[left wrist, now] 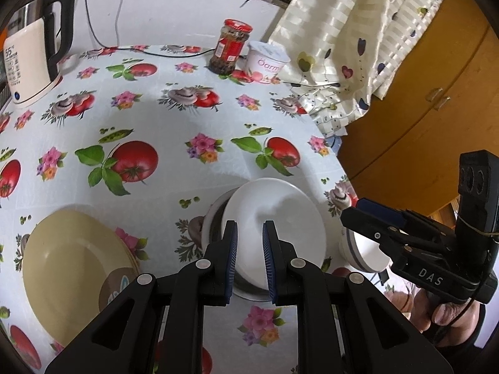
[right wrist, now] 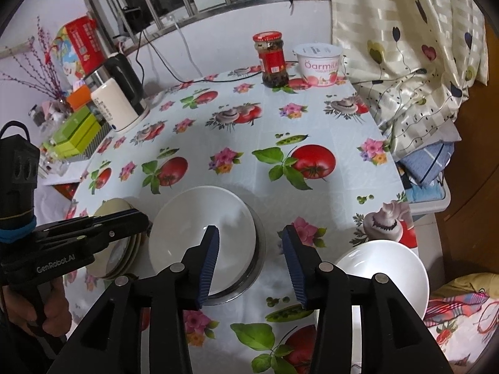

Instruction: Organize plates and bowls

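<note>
My left tongs [left wrist: 250, 233]: parted narrowly, empty, above white plate [left wrist: 274, 218] atop metal bowl [right wrist: 257, 249]. My right tongs [right wrist: 249, 243]: wider apart, empty. Yellow plates [left wrist: 71, 265] left, white bowl [right wrist: 389, 268] right, on tabletop [left wrist: 174, 124].

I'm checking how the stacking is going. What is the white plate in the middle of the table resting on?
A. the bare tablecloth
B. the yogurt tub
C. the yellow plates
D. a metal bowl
D: the white plate lies tilted on a metal bowl whose rim shows beneath it; the yellow plates sit apart at its left.
</note>
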The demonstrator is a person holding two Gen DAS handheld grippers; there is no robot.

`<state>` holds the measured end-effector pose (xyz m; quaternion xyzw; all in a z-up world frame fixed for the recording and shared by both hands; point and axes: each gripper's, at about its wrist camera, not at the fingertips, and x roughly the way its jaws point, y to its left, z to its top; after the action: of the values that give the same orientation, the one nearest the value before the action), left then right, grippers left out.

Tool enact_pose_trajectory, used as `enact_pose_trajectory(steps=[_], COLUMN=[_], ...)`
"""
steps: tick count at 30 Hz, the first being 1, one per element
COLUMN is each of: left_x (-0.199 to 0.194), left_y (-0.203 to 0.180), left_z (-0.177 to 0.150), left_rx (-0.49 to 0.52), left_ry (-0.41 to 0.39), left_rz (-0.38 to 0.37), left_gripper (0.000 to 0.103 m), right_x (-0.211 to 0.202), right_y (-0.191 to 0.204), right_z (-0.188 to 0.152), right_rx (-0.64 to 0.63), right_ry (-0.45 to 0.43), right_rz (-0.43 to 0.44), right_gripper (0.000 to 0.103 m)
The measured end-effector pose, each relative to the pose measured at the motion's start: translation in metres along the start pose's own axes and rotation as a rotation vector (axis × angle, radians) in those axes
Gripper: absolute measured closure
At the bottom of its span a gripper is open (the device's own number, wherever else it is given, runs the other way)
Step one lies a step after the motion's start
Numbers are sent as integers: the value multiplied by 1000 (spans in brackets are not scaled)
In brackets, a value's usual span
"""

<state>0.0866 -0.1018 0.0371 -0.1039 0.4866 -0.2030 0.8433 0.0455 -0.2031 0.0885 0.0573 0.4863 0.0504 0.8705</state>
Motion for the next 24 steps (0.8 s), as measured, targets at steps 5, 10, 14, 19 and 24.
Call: enact_pose_trajectory(steps=[5,10,14,19,24], left_x=[-2,-5,-5,-4,-2], left_y=[-10,-19,-25,-33,-40], left_z=[0,0,1,1,1], left_rx=[28,53,69,87,103], left_ry=[-9,-17,-19,-18,-13], left_rz=[-14,-30,-36,-42,-47], left_gripper=[86,86,86,86,86], right_x=[-8,-15,-21,-26,-30], right_y=[1,2,2,-1,-5], right_z=[0,0,1,0,-1], right_rx=[-8,-19,-23,-19,-13], right_ry=[-18,-38,-53,-65,-73], right_rz=[-7,-17,-24,-25,-27], right_gripper=[60,59,58,57,57])
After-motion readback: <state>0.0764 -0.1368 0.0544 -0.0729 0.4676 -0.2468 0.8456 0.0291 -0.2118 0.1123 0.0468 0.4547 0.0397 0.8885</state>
